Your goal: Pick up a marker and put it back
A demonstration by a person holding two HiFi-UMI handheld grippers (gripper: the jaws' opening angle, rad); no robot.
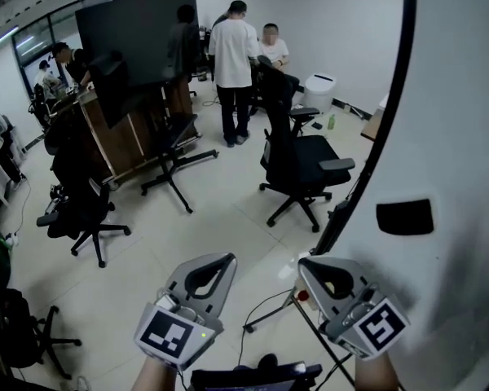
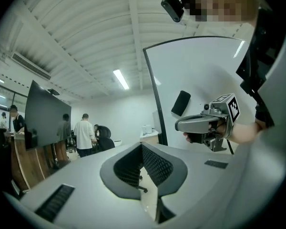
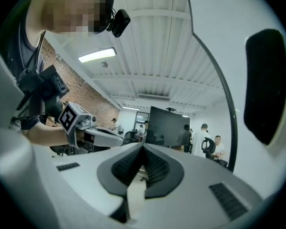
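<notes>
No marker shows in any view, so I cannot tell where it lies, which way it points, or how its long axis runs. My guess is that it sits somewhere along the lower edge of the whiteboard (image 1: pixel 448 120), which rises at the right; that part is hidden behind the right gripper (image 1: pixel 306 265) in the head view.

That gripper is clenched, jaws pressed together with nothing between them, and it points level. The left gripper (image 1: pixel 225 261), just beside it on the left, is also clenched and empty.

The step in hand looks like finding and reaching for the marker.
- First turn a gripper toward the board's lower edge until the marker comes into its own view.
- Spread the jaws before closing in.
- Set them across the barrel, not along it, and take it near the middle so it does not swing.

A black block (image 1: pixel 404 217), likely an eraser, sticks to the whiteboard above the right gripper. Farther off, office chairs (image 1: pixel 306 157) stand on the floor (image 1: pixel 220 226), with people at the far wall.
</notes>
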